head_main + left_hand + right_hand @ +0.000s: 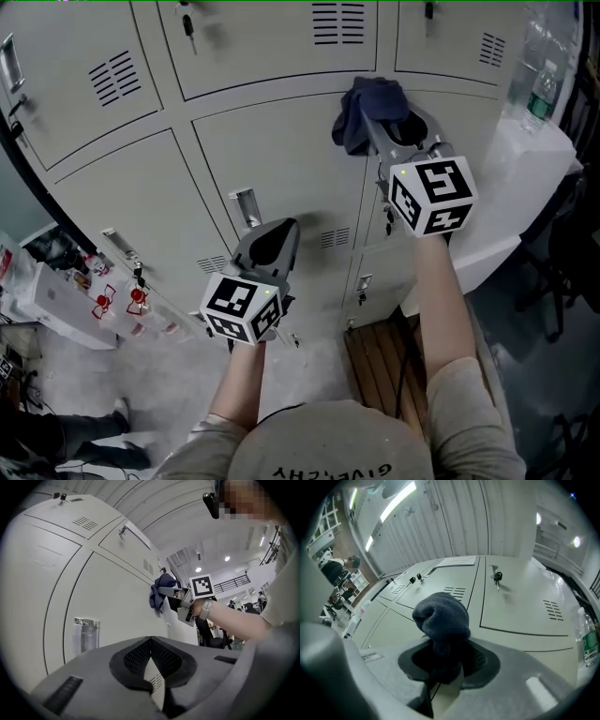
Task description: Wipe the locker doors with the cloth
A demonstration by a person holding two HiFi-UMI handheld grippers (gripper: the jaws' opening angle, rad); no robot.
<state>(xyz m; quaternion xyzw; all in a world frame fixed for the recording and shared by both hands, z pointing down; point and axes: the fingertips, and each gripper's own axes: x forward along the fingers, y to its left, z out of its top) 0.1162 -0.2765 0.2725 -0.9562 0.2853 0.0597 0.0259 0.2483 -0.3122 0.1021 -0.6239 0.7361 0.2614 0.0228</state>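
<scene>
At locker door's (281, 155) top-right corner, R gripper (373, 127) clamps cloth (361, 108), mid-wipe; L gripper (151, 641) jaws together, empty; next needs firm strokes across.

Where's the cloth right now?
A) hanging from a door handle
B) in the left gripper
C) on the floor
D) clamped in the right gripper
D: the dark blue cloth bulges from the right gripper at the locker doors; the left gripper is shut, empty.
</scene>
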